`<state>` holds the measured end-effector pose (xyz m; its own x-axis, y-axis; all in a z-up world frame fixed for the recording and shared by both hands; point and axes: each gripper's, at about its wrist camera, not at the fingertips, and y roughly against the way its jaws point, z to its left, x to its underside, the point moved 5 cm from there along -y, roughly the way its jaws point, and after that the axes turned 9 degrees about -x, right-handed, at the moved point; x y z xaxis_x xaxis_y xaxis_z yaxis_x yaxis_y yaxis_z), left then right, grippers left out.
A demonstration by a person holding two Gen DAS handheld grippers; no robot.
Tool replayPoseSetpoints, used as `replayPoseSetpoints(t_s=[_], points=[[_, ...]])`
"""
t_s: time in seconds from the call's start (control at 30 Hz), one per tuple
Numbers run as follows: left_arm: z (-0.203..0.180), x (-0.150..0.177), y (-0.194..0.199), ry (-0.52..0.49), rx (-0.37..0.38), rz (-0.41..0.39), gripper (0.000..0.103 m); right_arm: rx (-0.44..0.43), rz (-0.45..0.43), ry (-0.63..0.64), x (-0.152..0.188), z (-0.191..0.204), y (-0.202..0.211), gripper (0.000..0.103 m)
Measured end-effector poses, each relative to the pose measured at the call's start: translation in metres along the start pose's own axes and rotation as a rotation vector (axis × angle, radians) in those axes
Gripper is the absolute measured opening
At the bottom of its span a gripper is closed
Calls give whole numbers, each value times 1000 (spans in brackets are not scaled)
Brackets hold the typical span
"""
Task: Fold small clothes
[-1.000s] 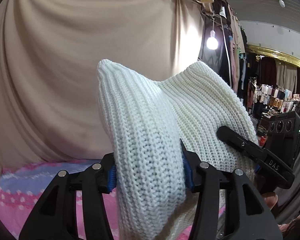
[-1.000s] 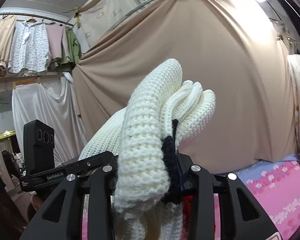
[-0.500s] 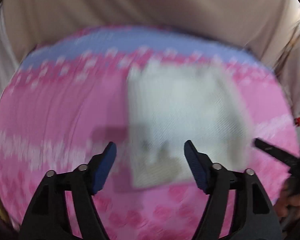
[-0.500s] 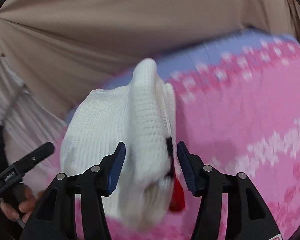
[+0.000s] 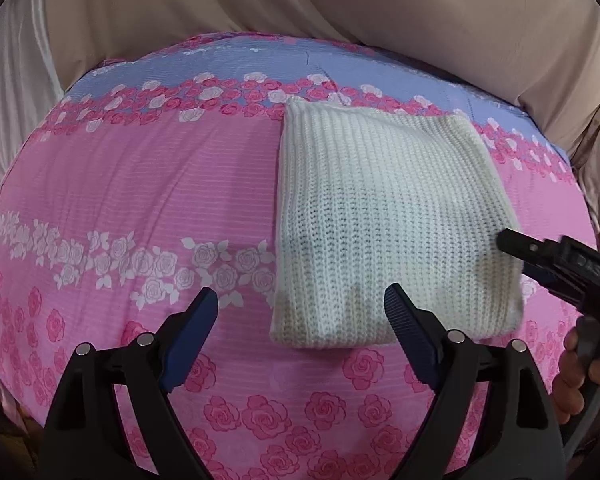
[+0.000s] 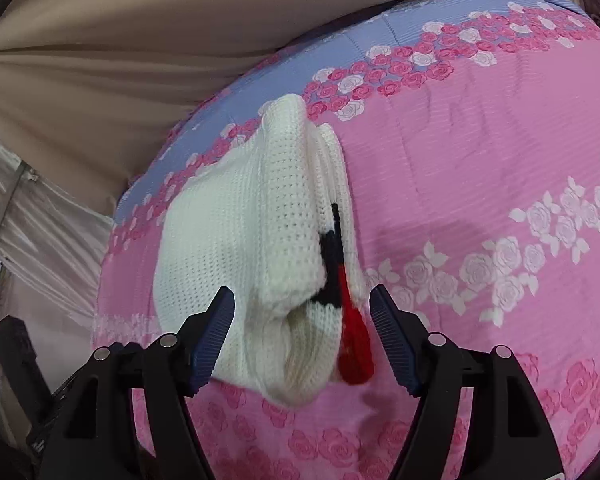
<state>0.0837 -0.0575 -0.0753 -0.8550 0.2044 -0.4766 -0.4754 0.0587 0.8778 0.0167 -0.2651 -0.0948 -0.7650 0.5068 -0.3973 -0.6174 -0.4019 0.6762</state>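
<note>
A white knitted garment (image 5: 388, 220) lies folded into a rectangle on the pink rose-print bedspread (image 5: 140, 200). My left gripper (image 5: 302, 320) is open and empty, just in front of the garment's near edge. In the right wrist view the same garment (image 6: 240, 240) shows its stacked folded edge, with a black and red knitted patch (image 6: 340, 280) at the near corner. My right gripper (image 6: 302, 316) is open, its jaws standing either side of that corner without pinching it. The right gripper also shows in the left wrist view (image 5: 556, 268) at the garment's right edge.
A beige curtain (image 5: 340, 8) hangs behind the bed. The bedspread has a blue band (image 5: 220, 60) along its far edge. Pale drapes (image 6: 40, 208) hang at the left of the right wrist view. The left gripper's body (image 6: 20, 360) shows low at the left there.
Both grippers held the garment up in the air a second ago. They have lowered it onto the bedspread and opened, and it now lies flat and folded.
</note>
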Motion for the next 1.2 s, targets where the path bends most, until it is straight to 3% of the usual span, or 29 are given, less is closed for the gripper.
replayPoseSetpoints(t_s=[0.03, 0.07, 0.1, 0.17, 0.23, 0.3, 0.37, 0.43, 0.47, 0.53, 0.6, 0.63, 0.67, 0.73, 0.8, 0.83, 0.87, 0.97, 1.0, 1.1, 1.13, 1.2], points=[[1, -1, -2, 3, -7, 9, 83, 15, 22, 0, -4, 0, -12, 66], [4, -1, -2, 9, -6, 10, 83, 18, 40, 0, -6, 0, -22, 43], [6, -2, -1, 15, -1, 6, 83, 12, 61, 5, -9, 4, -28, 29], [10, -4, 4, 17, 4, -15, 83, -19, 33, 39, -18, 22, -18, 23], [14, -4, 2, 13, -12, -13, 83, -106, -35, 91, -29, 50, 9, 22], [17, 1, -10, 15, -38, 20, 83, -120, -81, 135, -34, 63, 28, 22], [17, 9, -25, 21, -50, 60, 83, -57, -60, 137, -31, 46, 19, 23], [18, 18, -34, 22, -61, 102, 83, 79, 51, 101, -19, 4, -19, 24], [18, 20, -32, 26, -48, 105, 83, 95, 96, 54, -11, -16, -32, 31], [17, 23, -22, 48, 23, 91, 85, -1, 46, -39, -7, -21, -19, 39], [14, 24, -18, 76, 80, 89, 90, -20, 8, -43, -6, -14, -1, 44], [12, 25, -18, 84, 96, 89, 90, -25, 4, -35, -4, -11, 4, 52], [8, 26, -20, 74, 98, 95, 90, -31, 9, -36, 0, -9, 6, 59], [-1, 33, -32, 6, 82, 132, 89, -49, 38, -52, 13, -11, 3, 63], [-7, 42, -43, -82, 41, 163, 71, -14, 89, -56, 26, -18, -13, 63], [-4, 46, -49, -113, 2, 177, 57, -13, 111, -65, 31, -22, -21, 61], [4, 48, -53, -101, -37, 191, 53, -22, 131, -77, 36, -26, -27, 47], [31, 47, -61, 39, -21, 214, 52, -48, 114, -84, 33, -18, -24, 27], [32, 45, -62, 35, -32, 217, 52, -49, 108, -72, 31, -16, -21, 26], [24, 44, -59, -32, -90, 205, 52, 7, 141, -39, 34, -21, -31, 32], [23, 44, -56, -35, -92, 198, 52, 25, 146, -36, 35, -24, -35, 40], [20, 44, -44, -25, -82, 176, 53, 28, 134, -53, 35, -26, -31, 42]])
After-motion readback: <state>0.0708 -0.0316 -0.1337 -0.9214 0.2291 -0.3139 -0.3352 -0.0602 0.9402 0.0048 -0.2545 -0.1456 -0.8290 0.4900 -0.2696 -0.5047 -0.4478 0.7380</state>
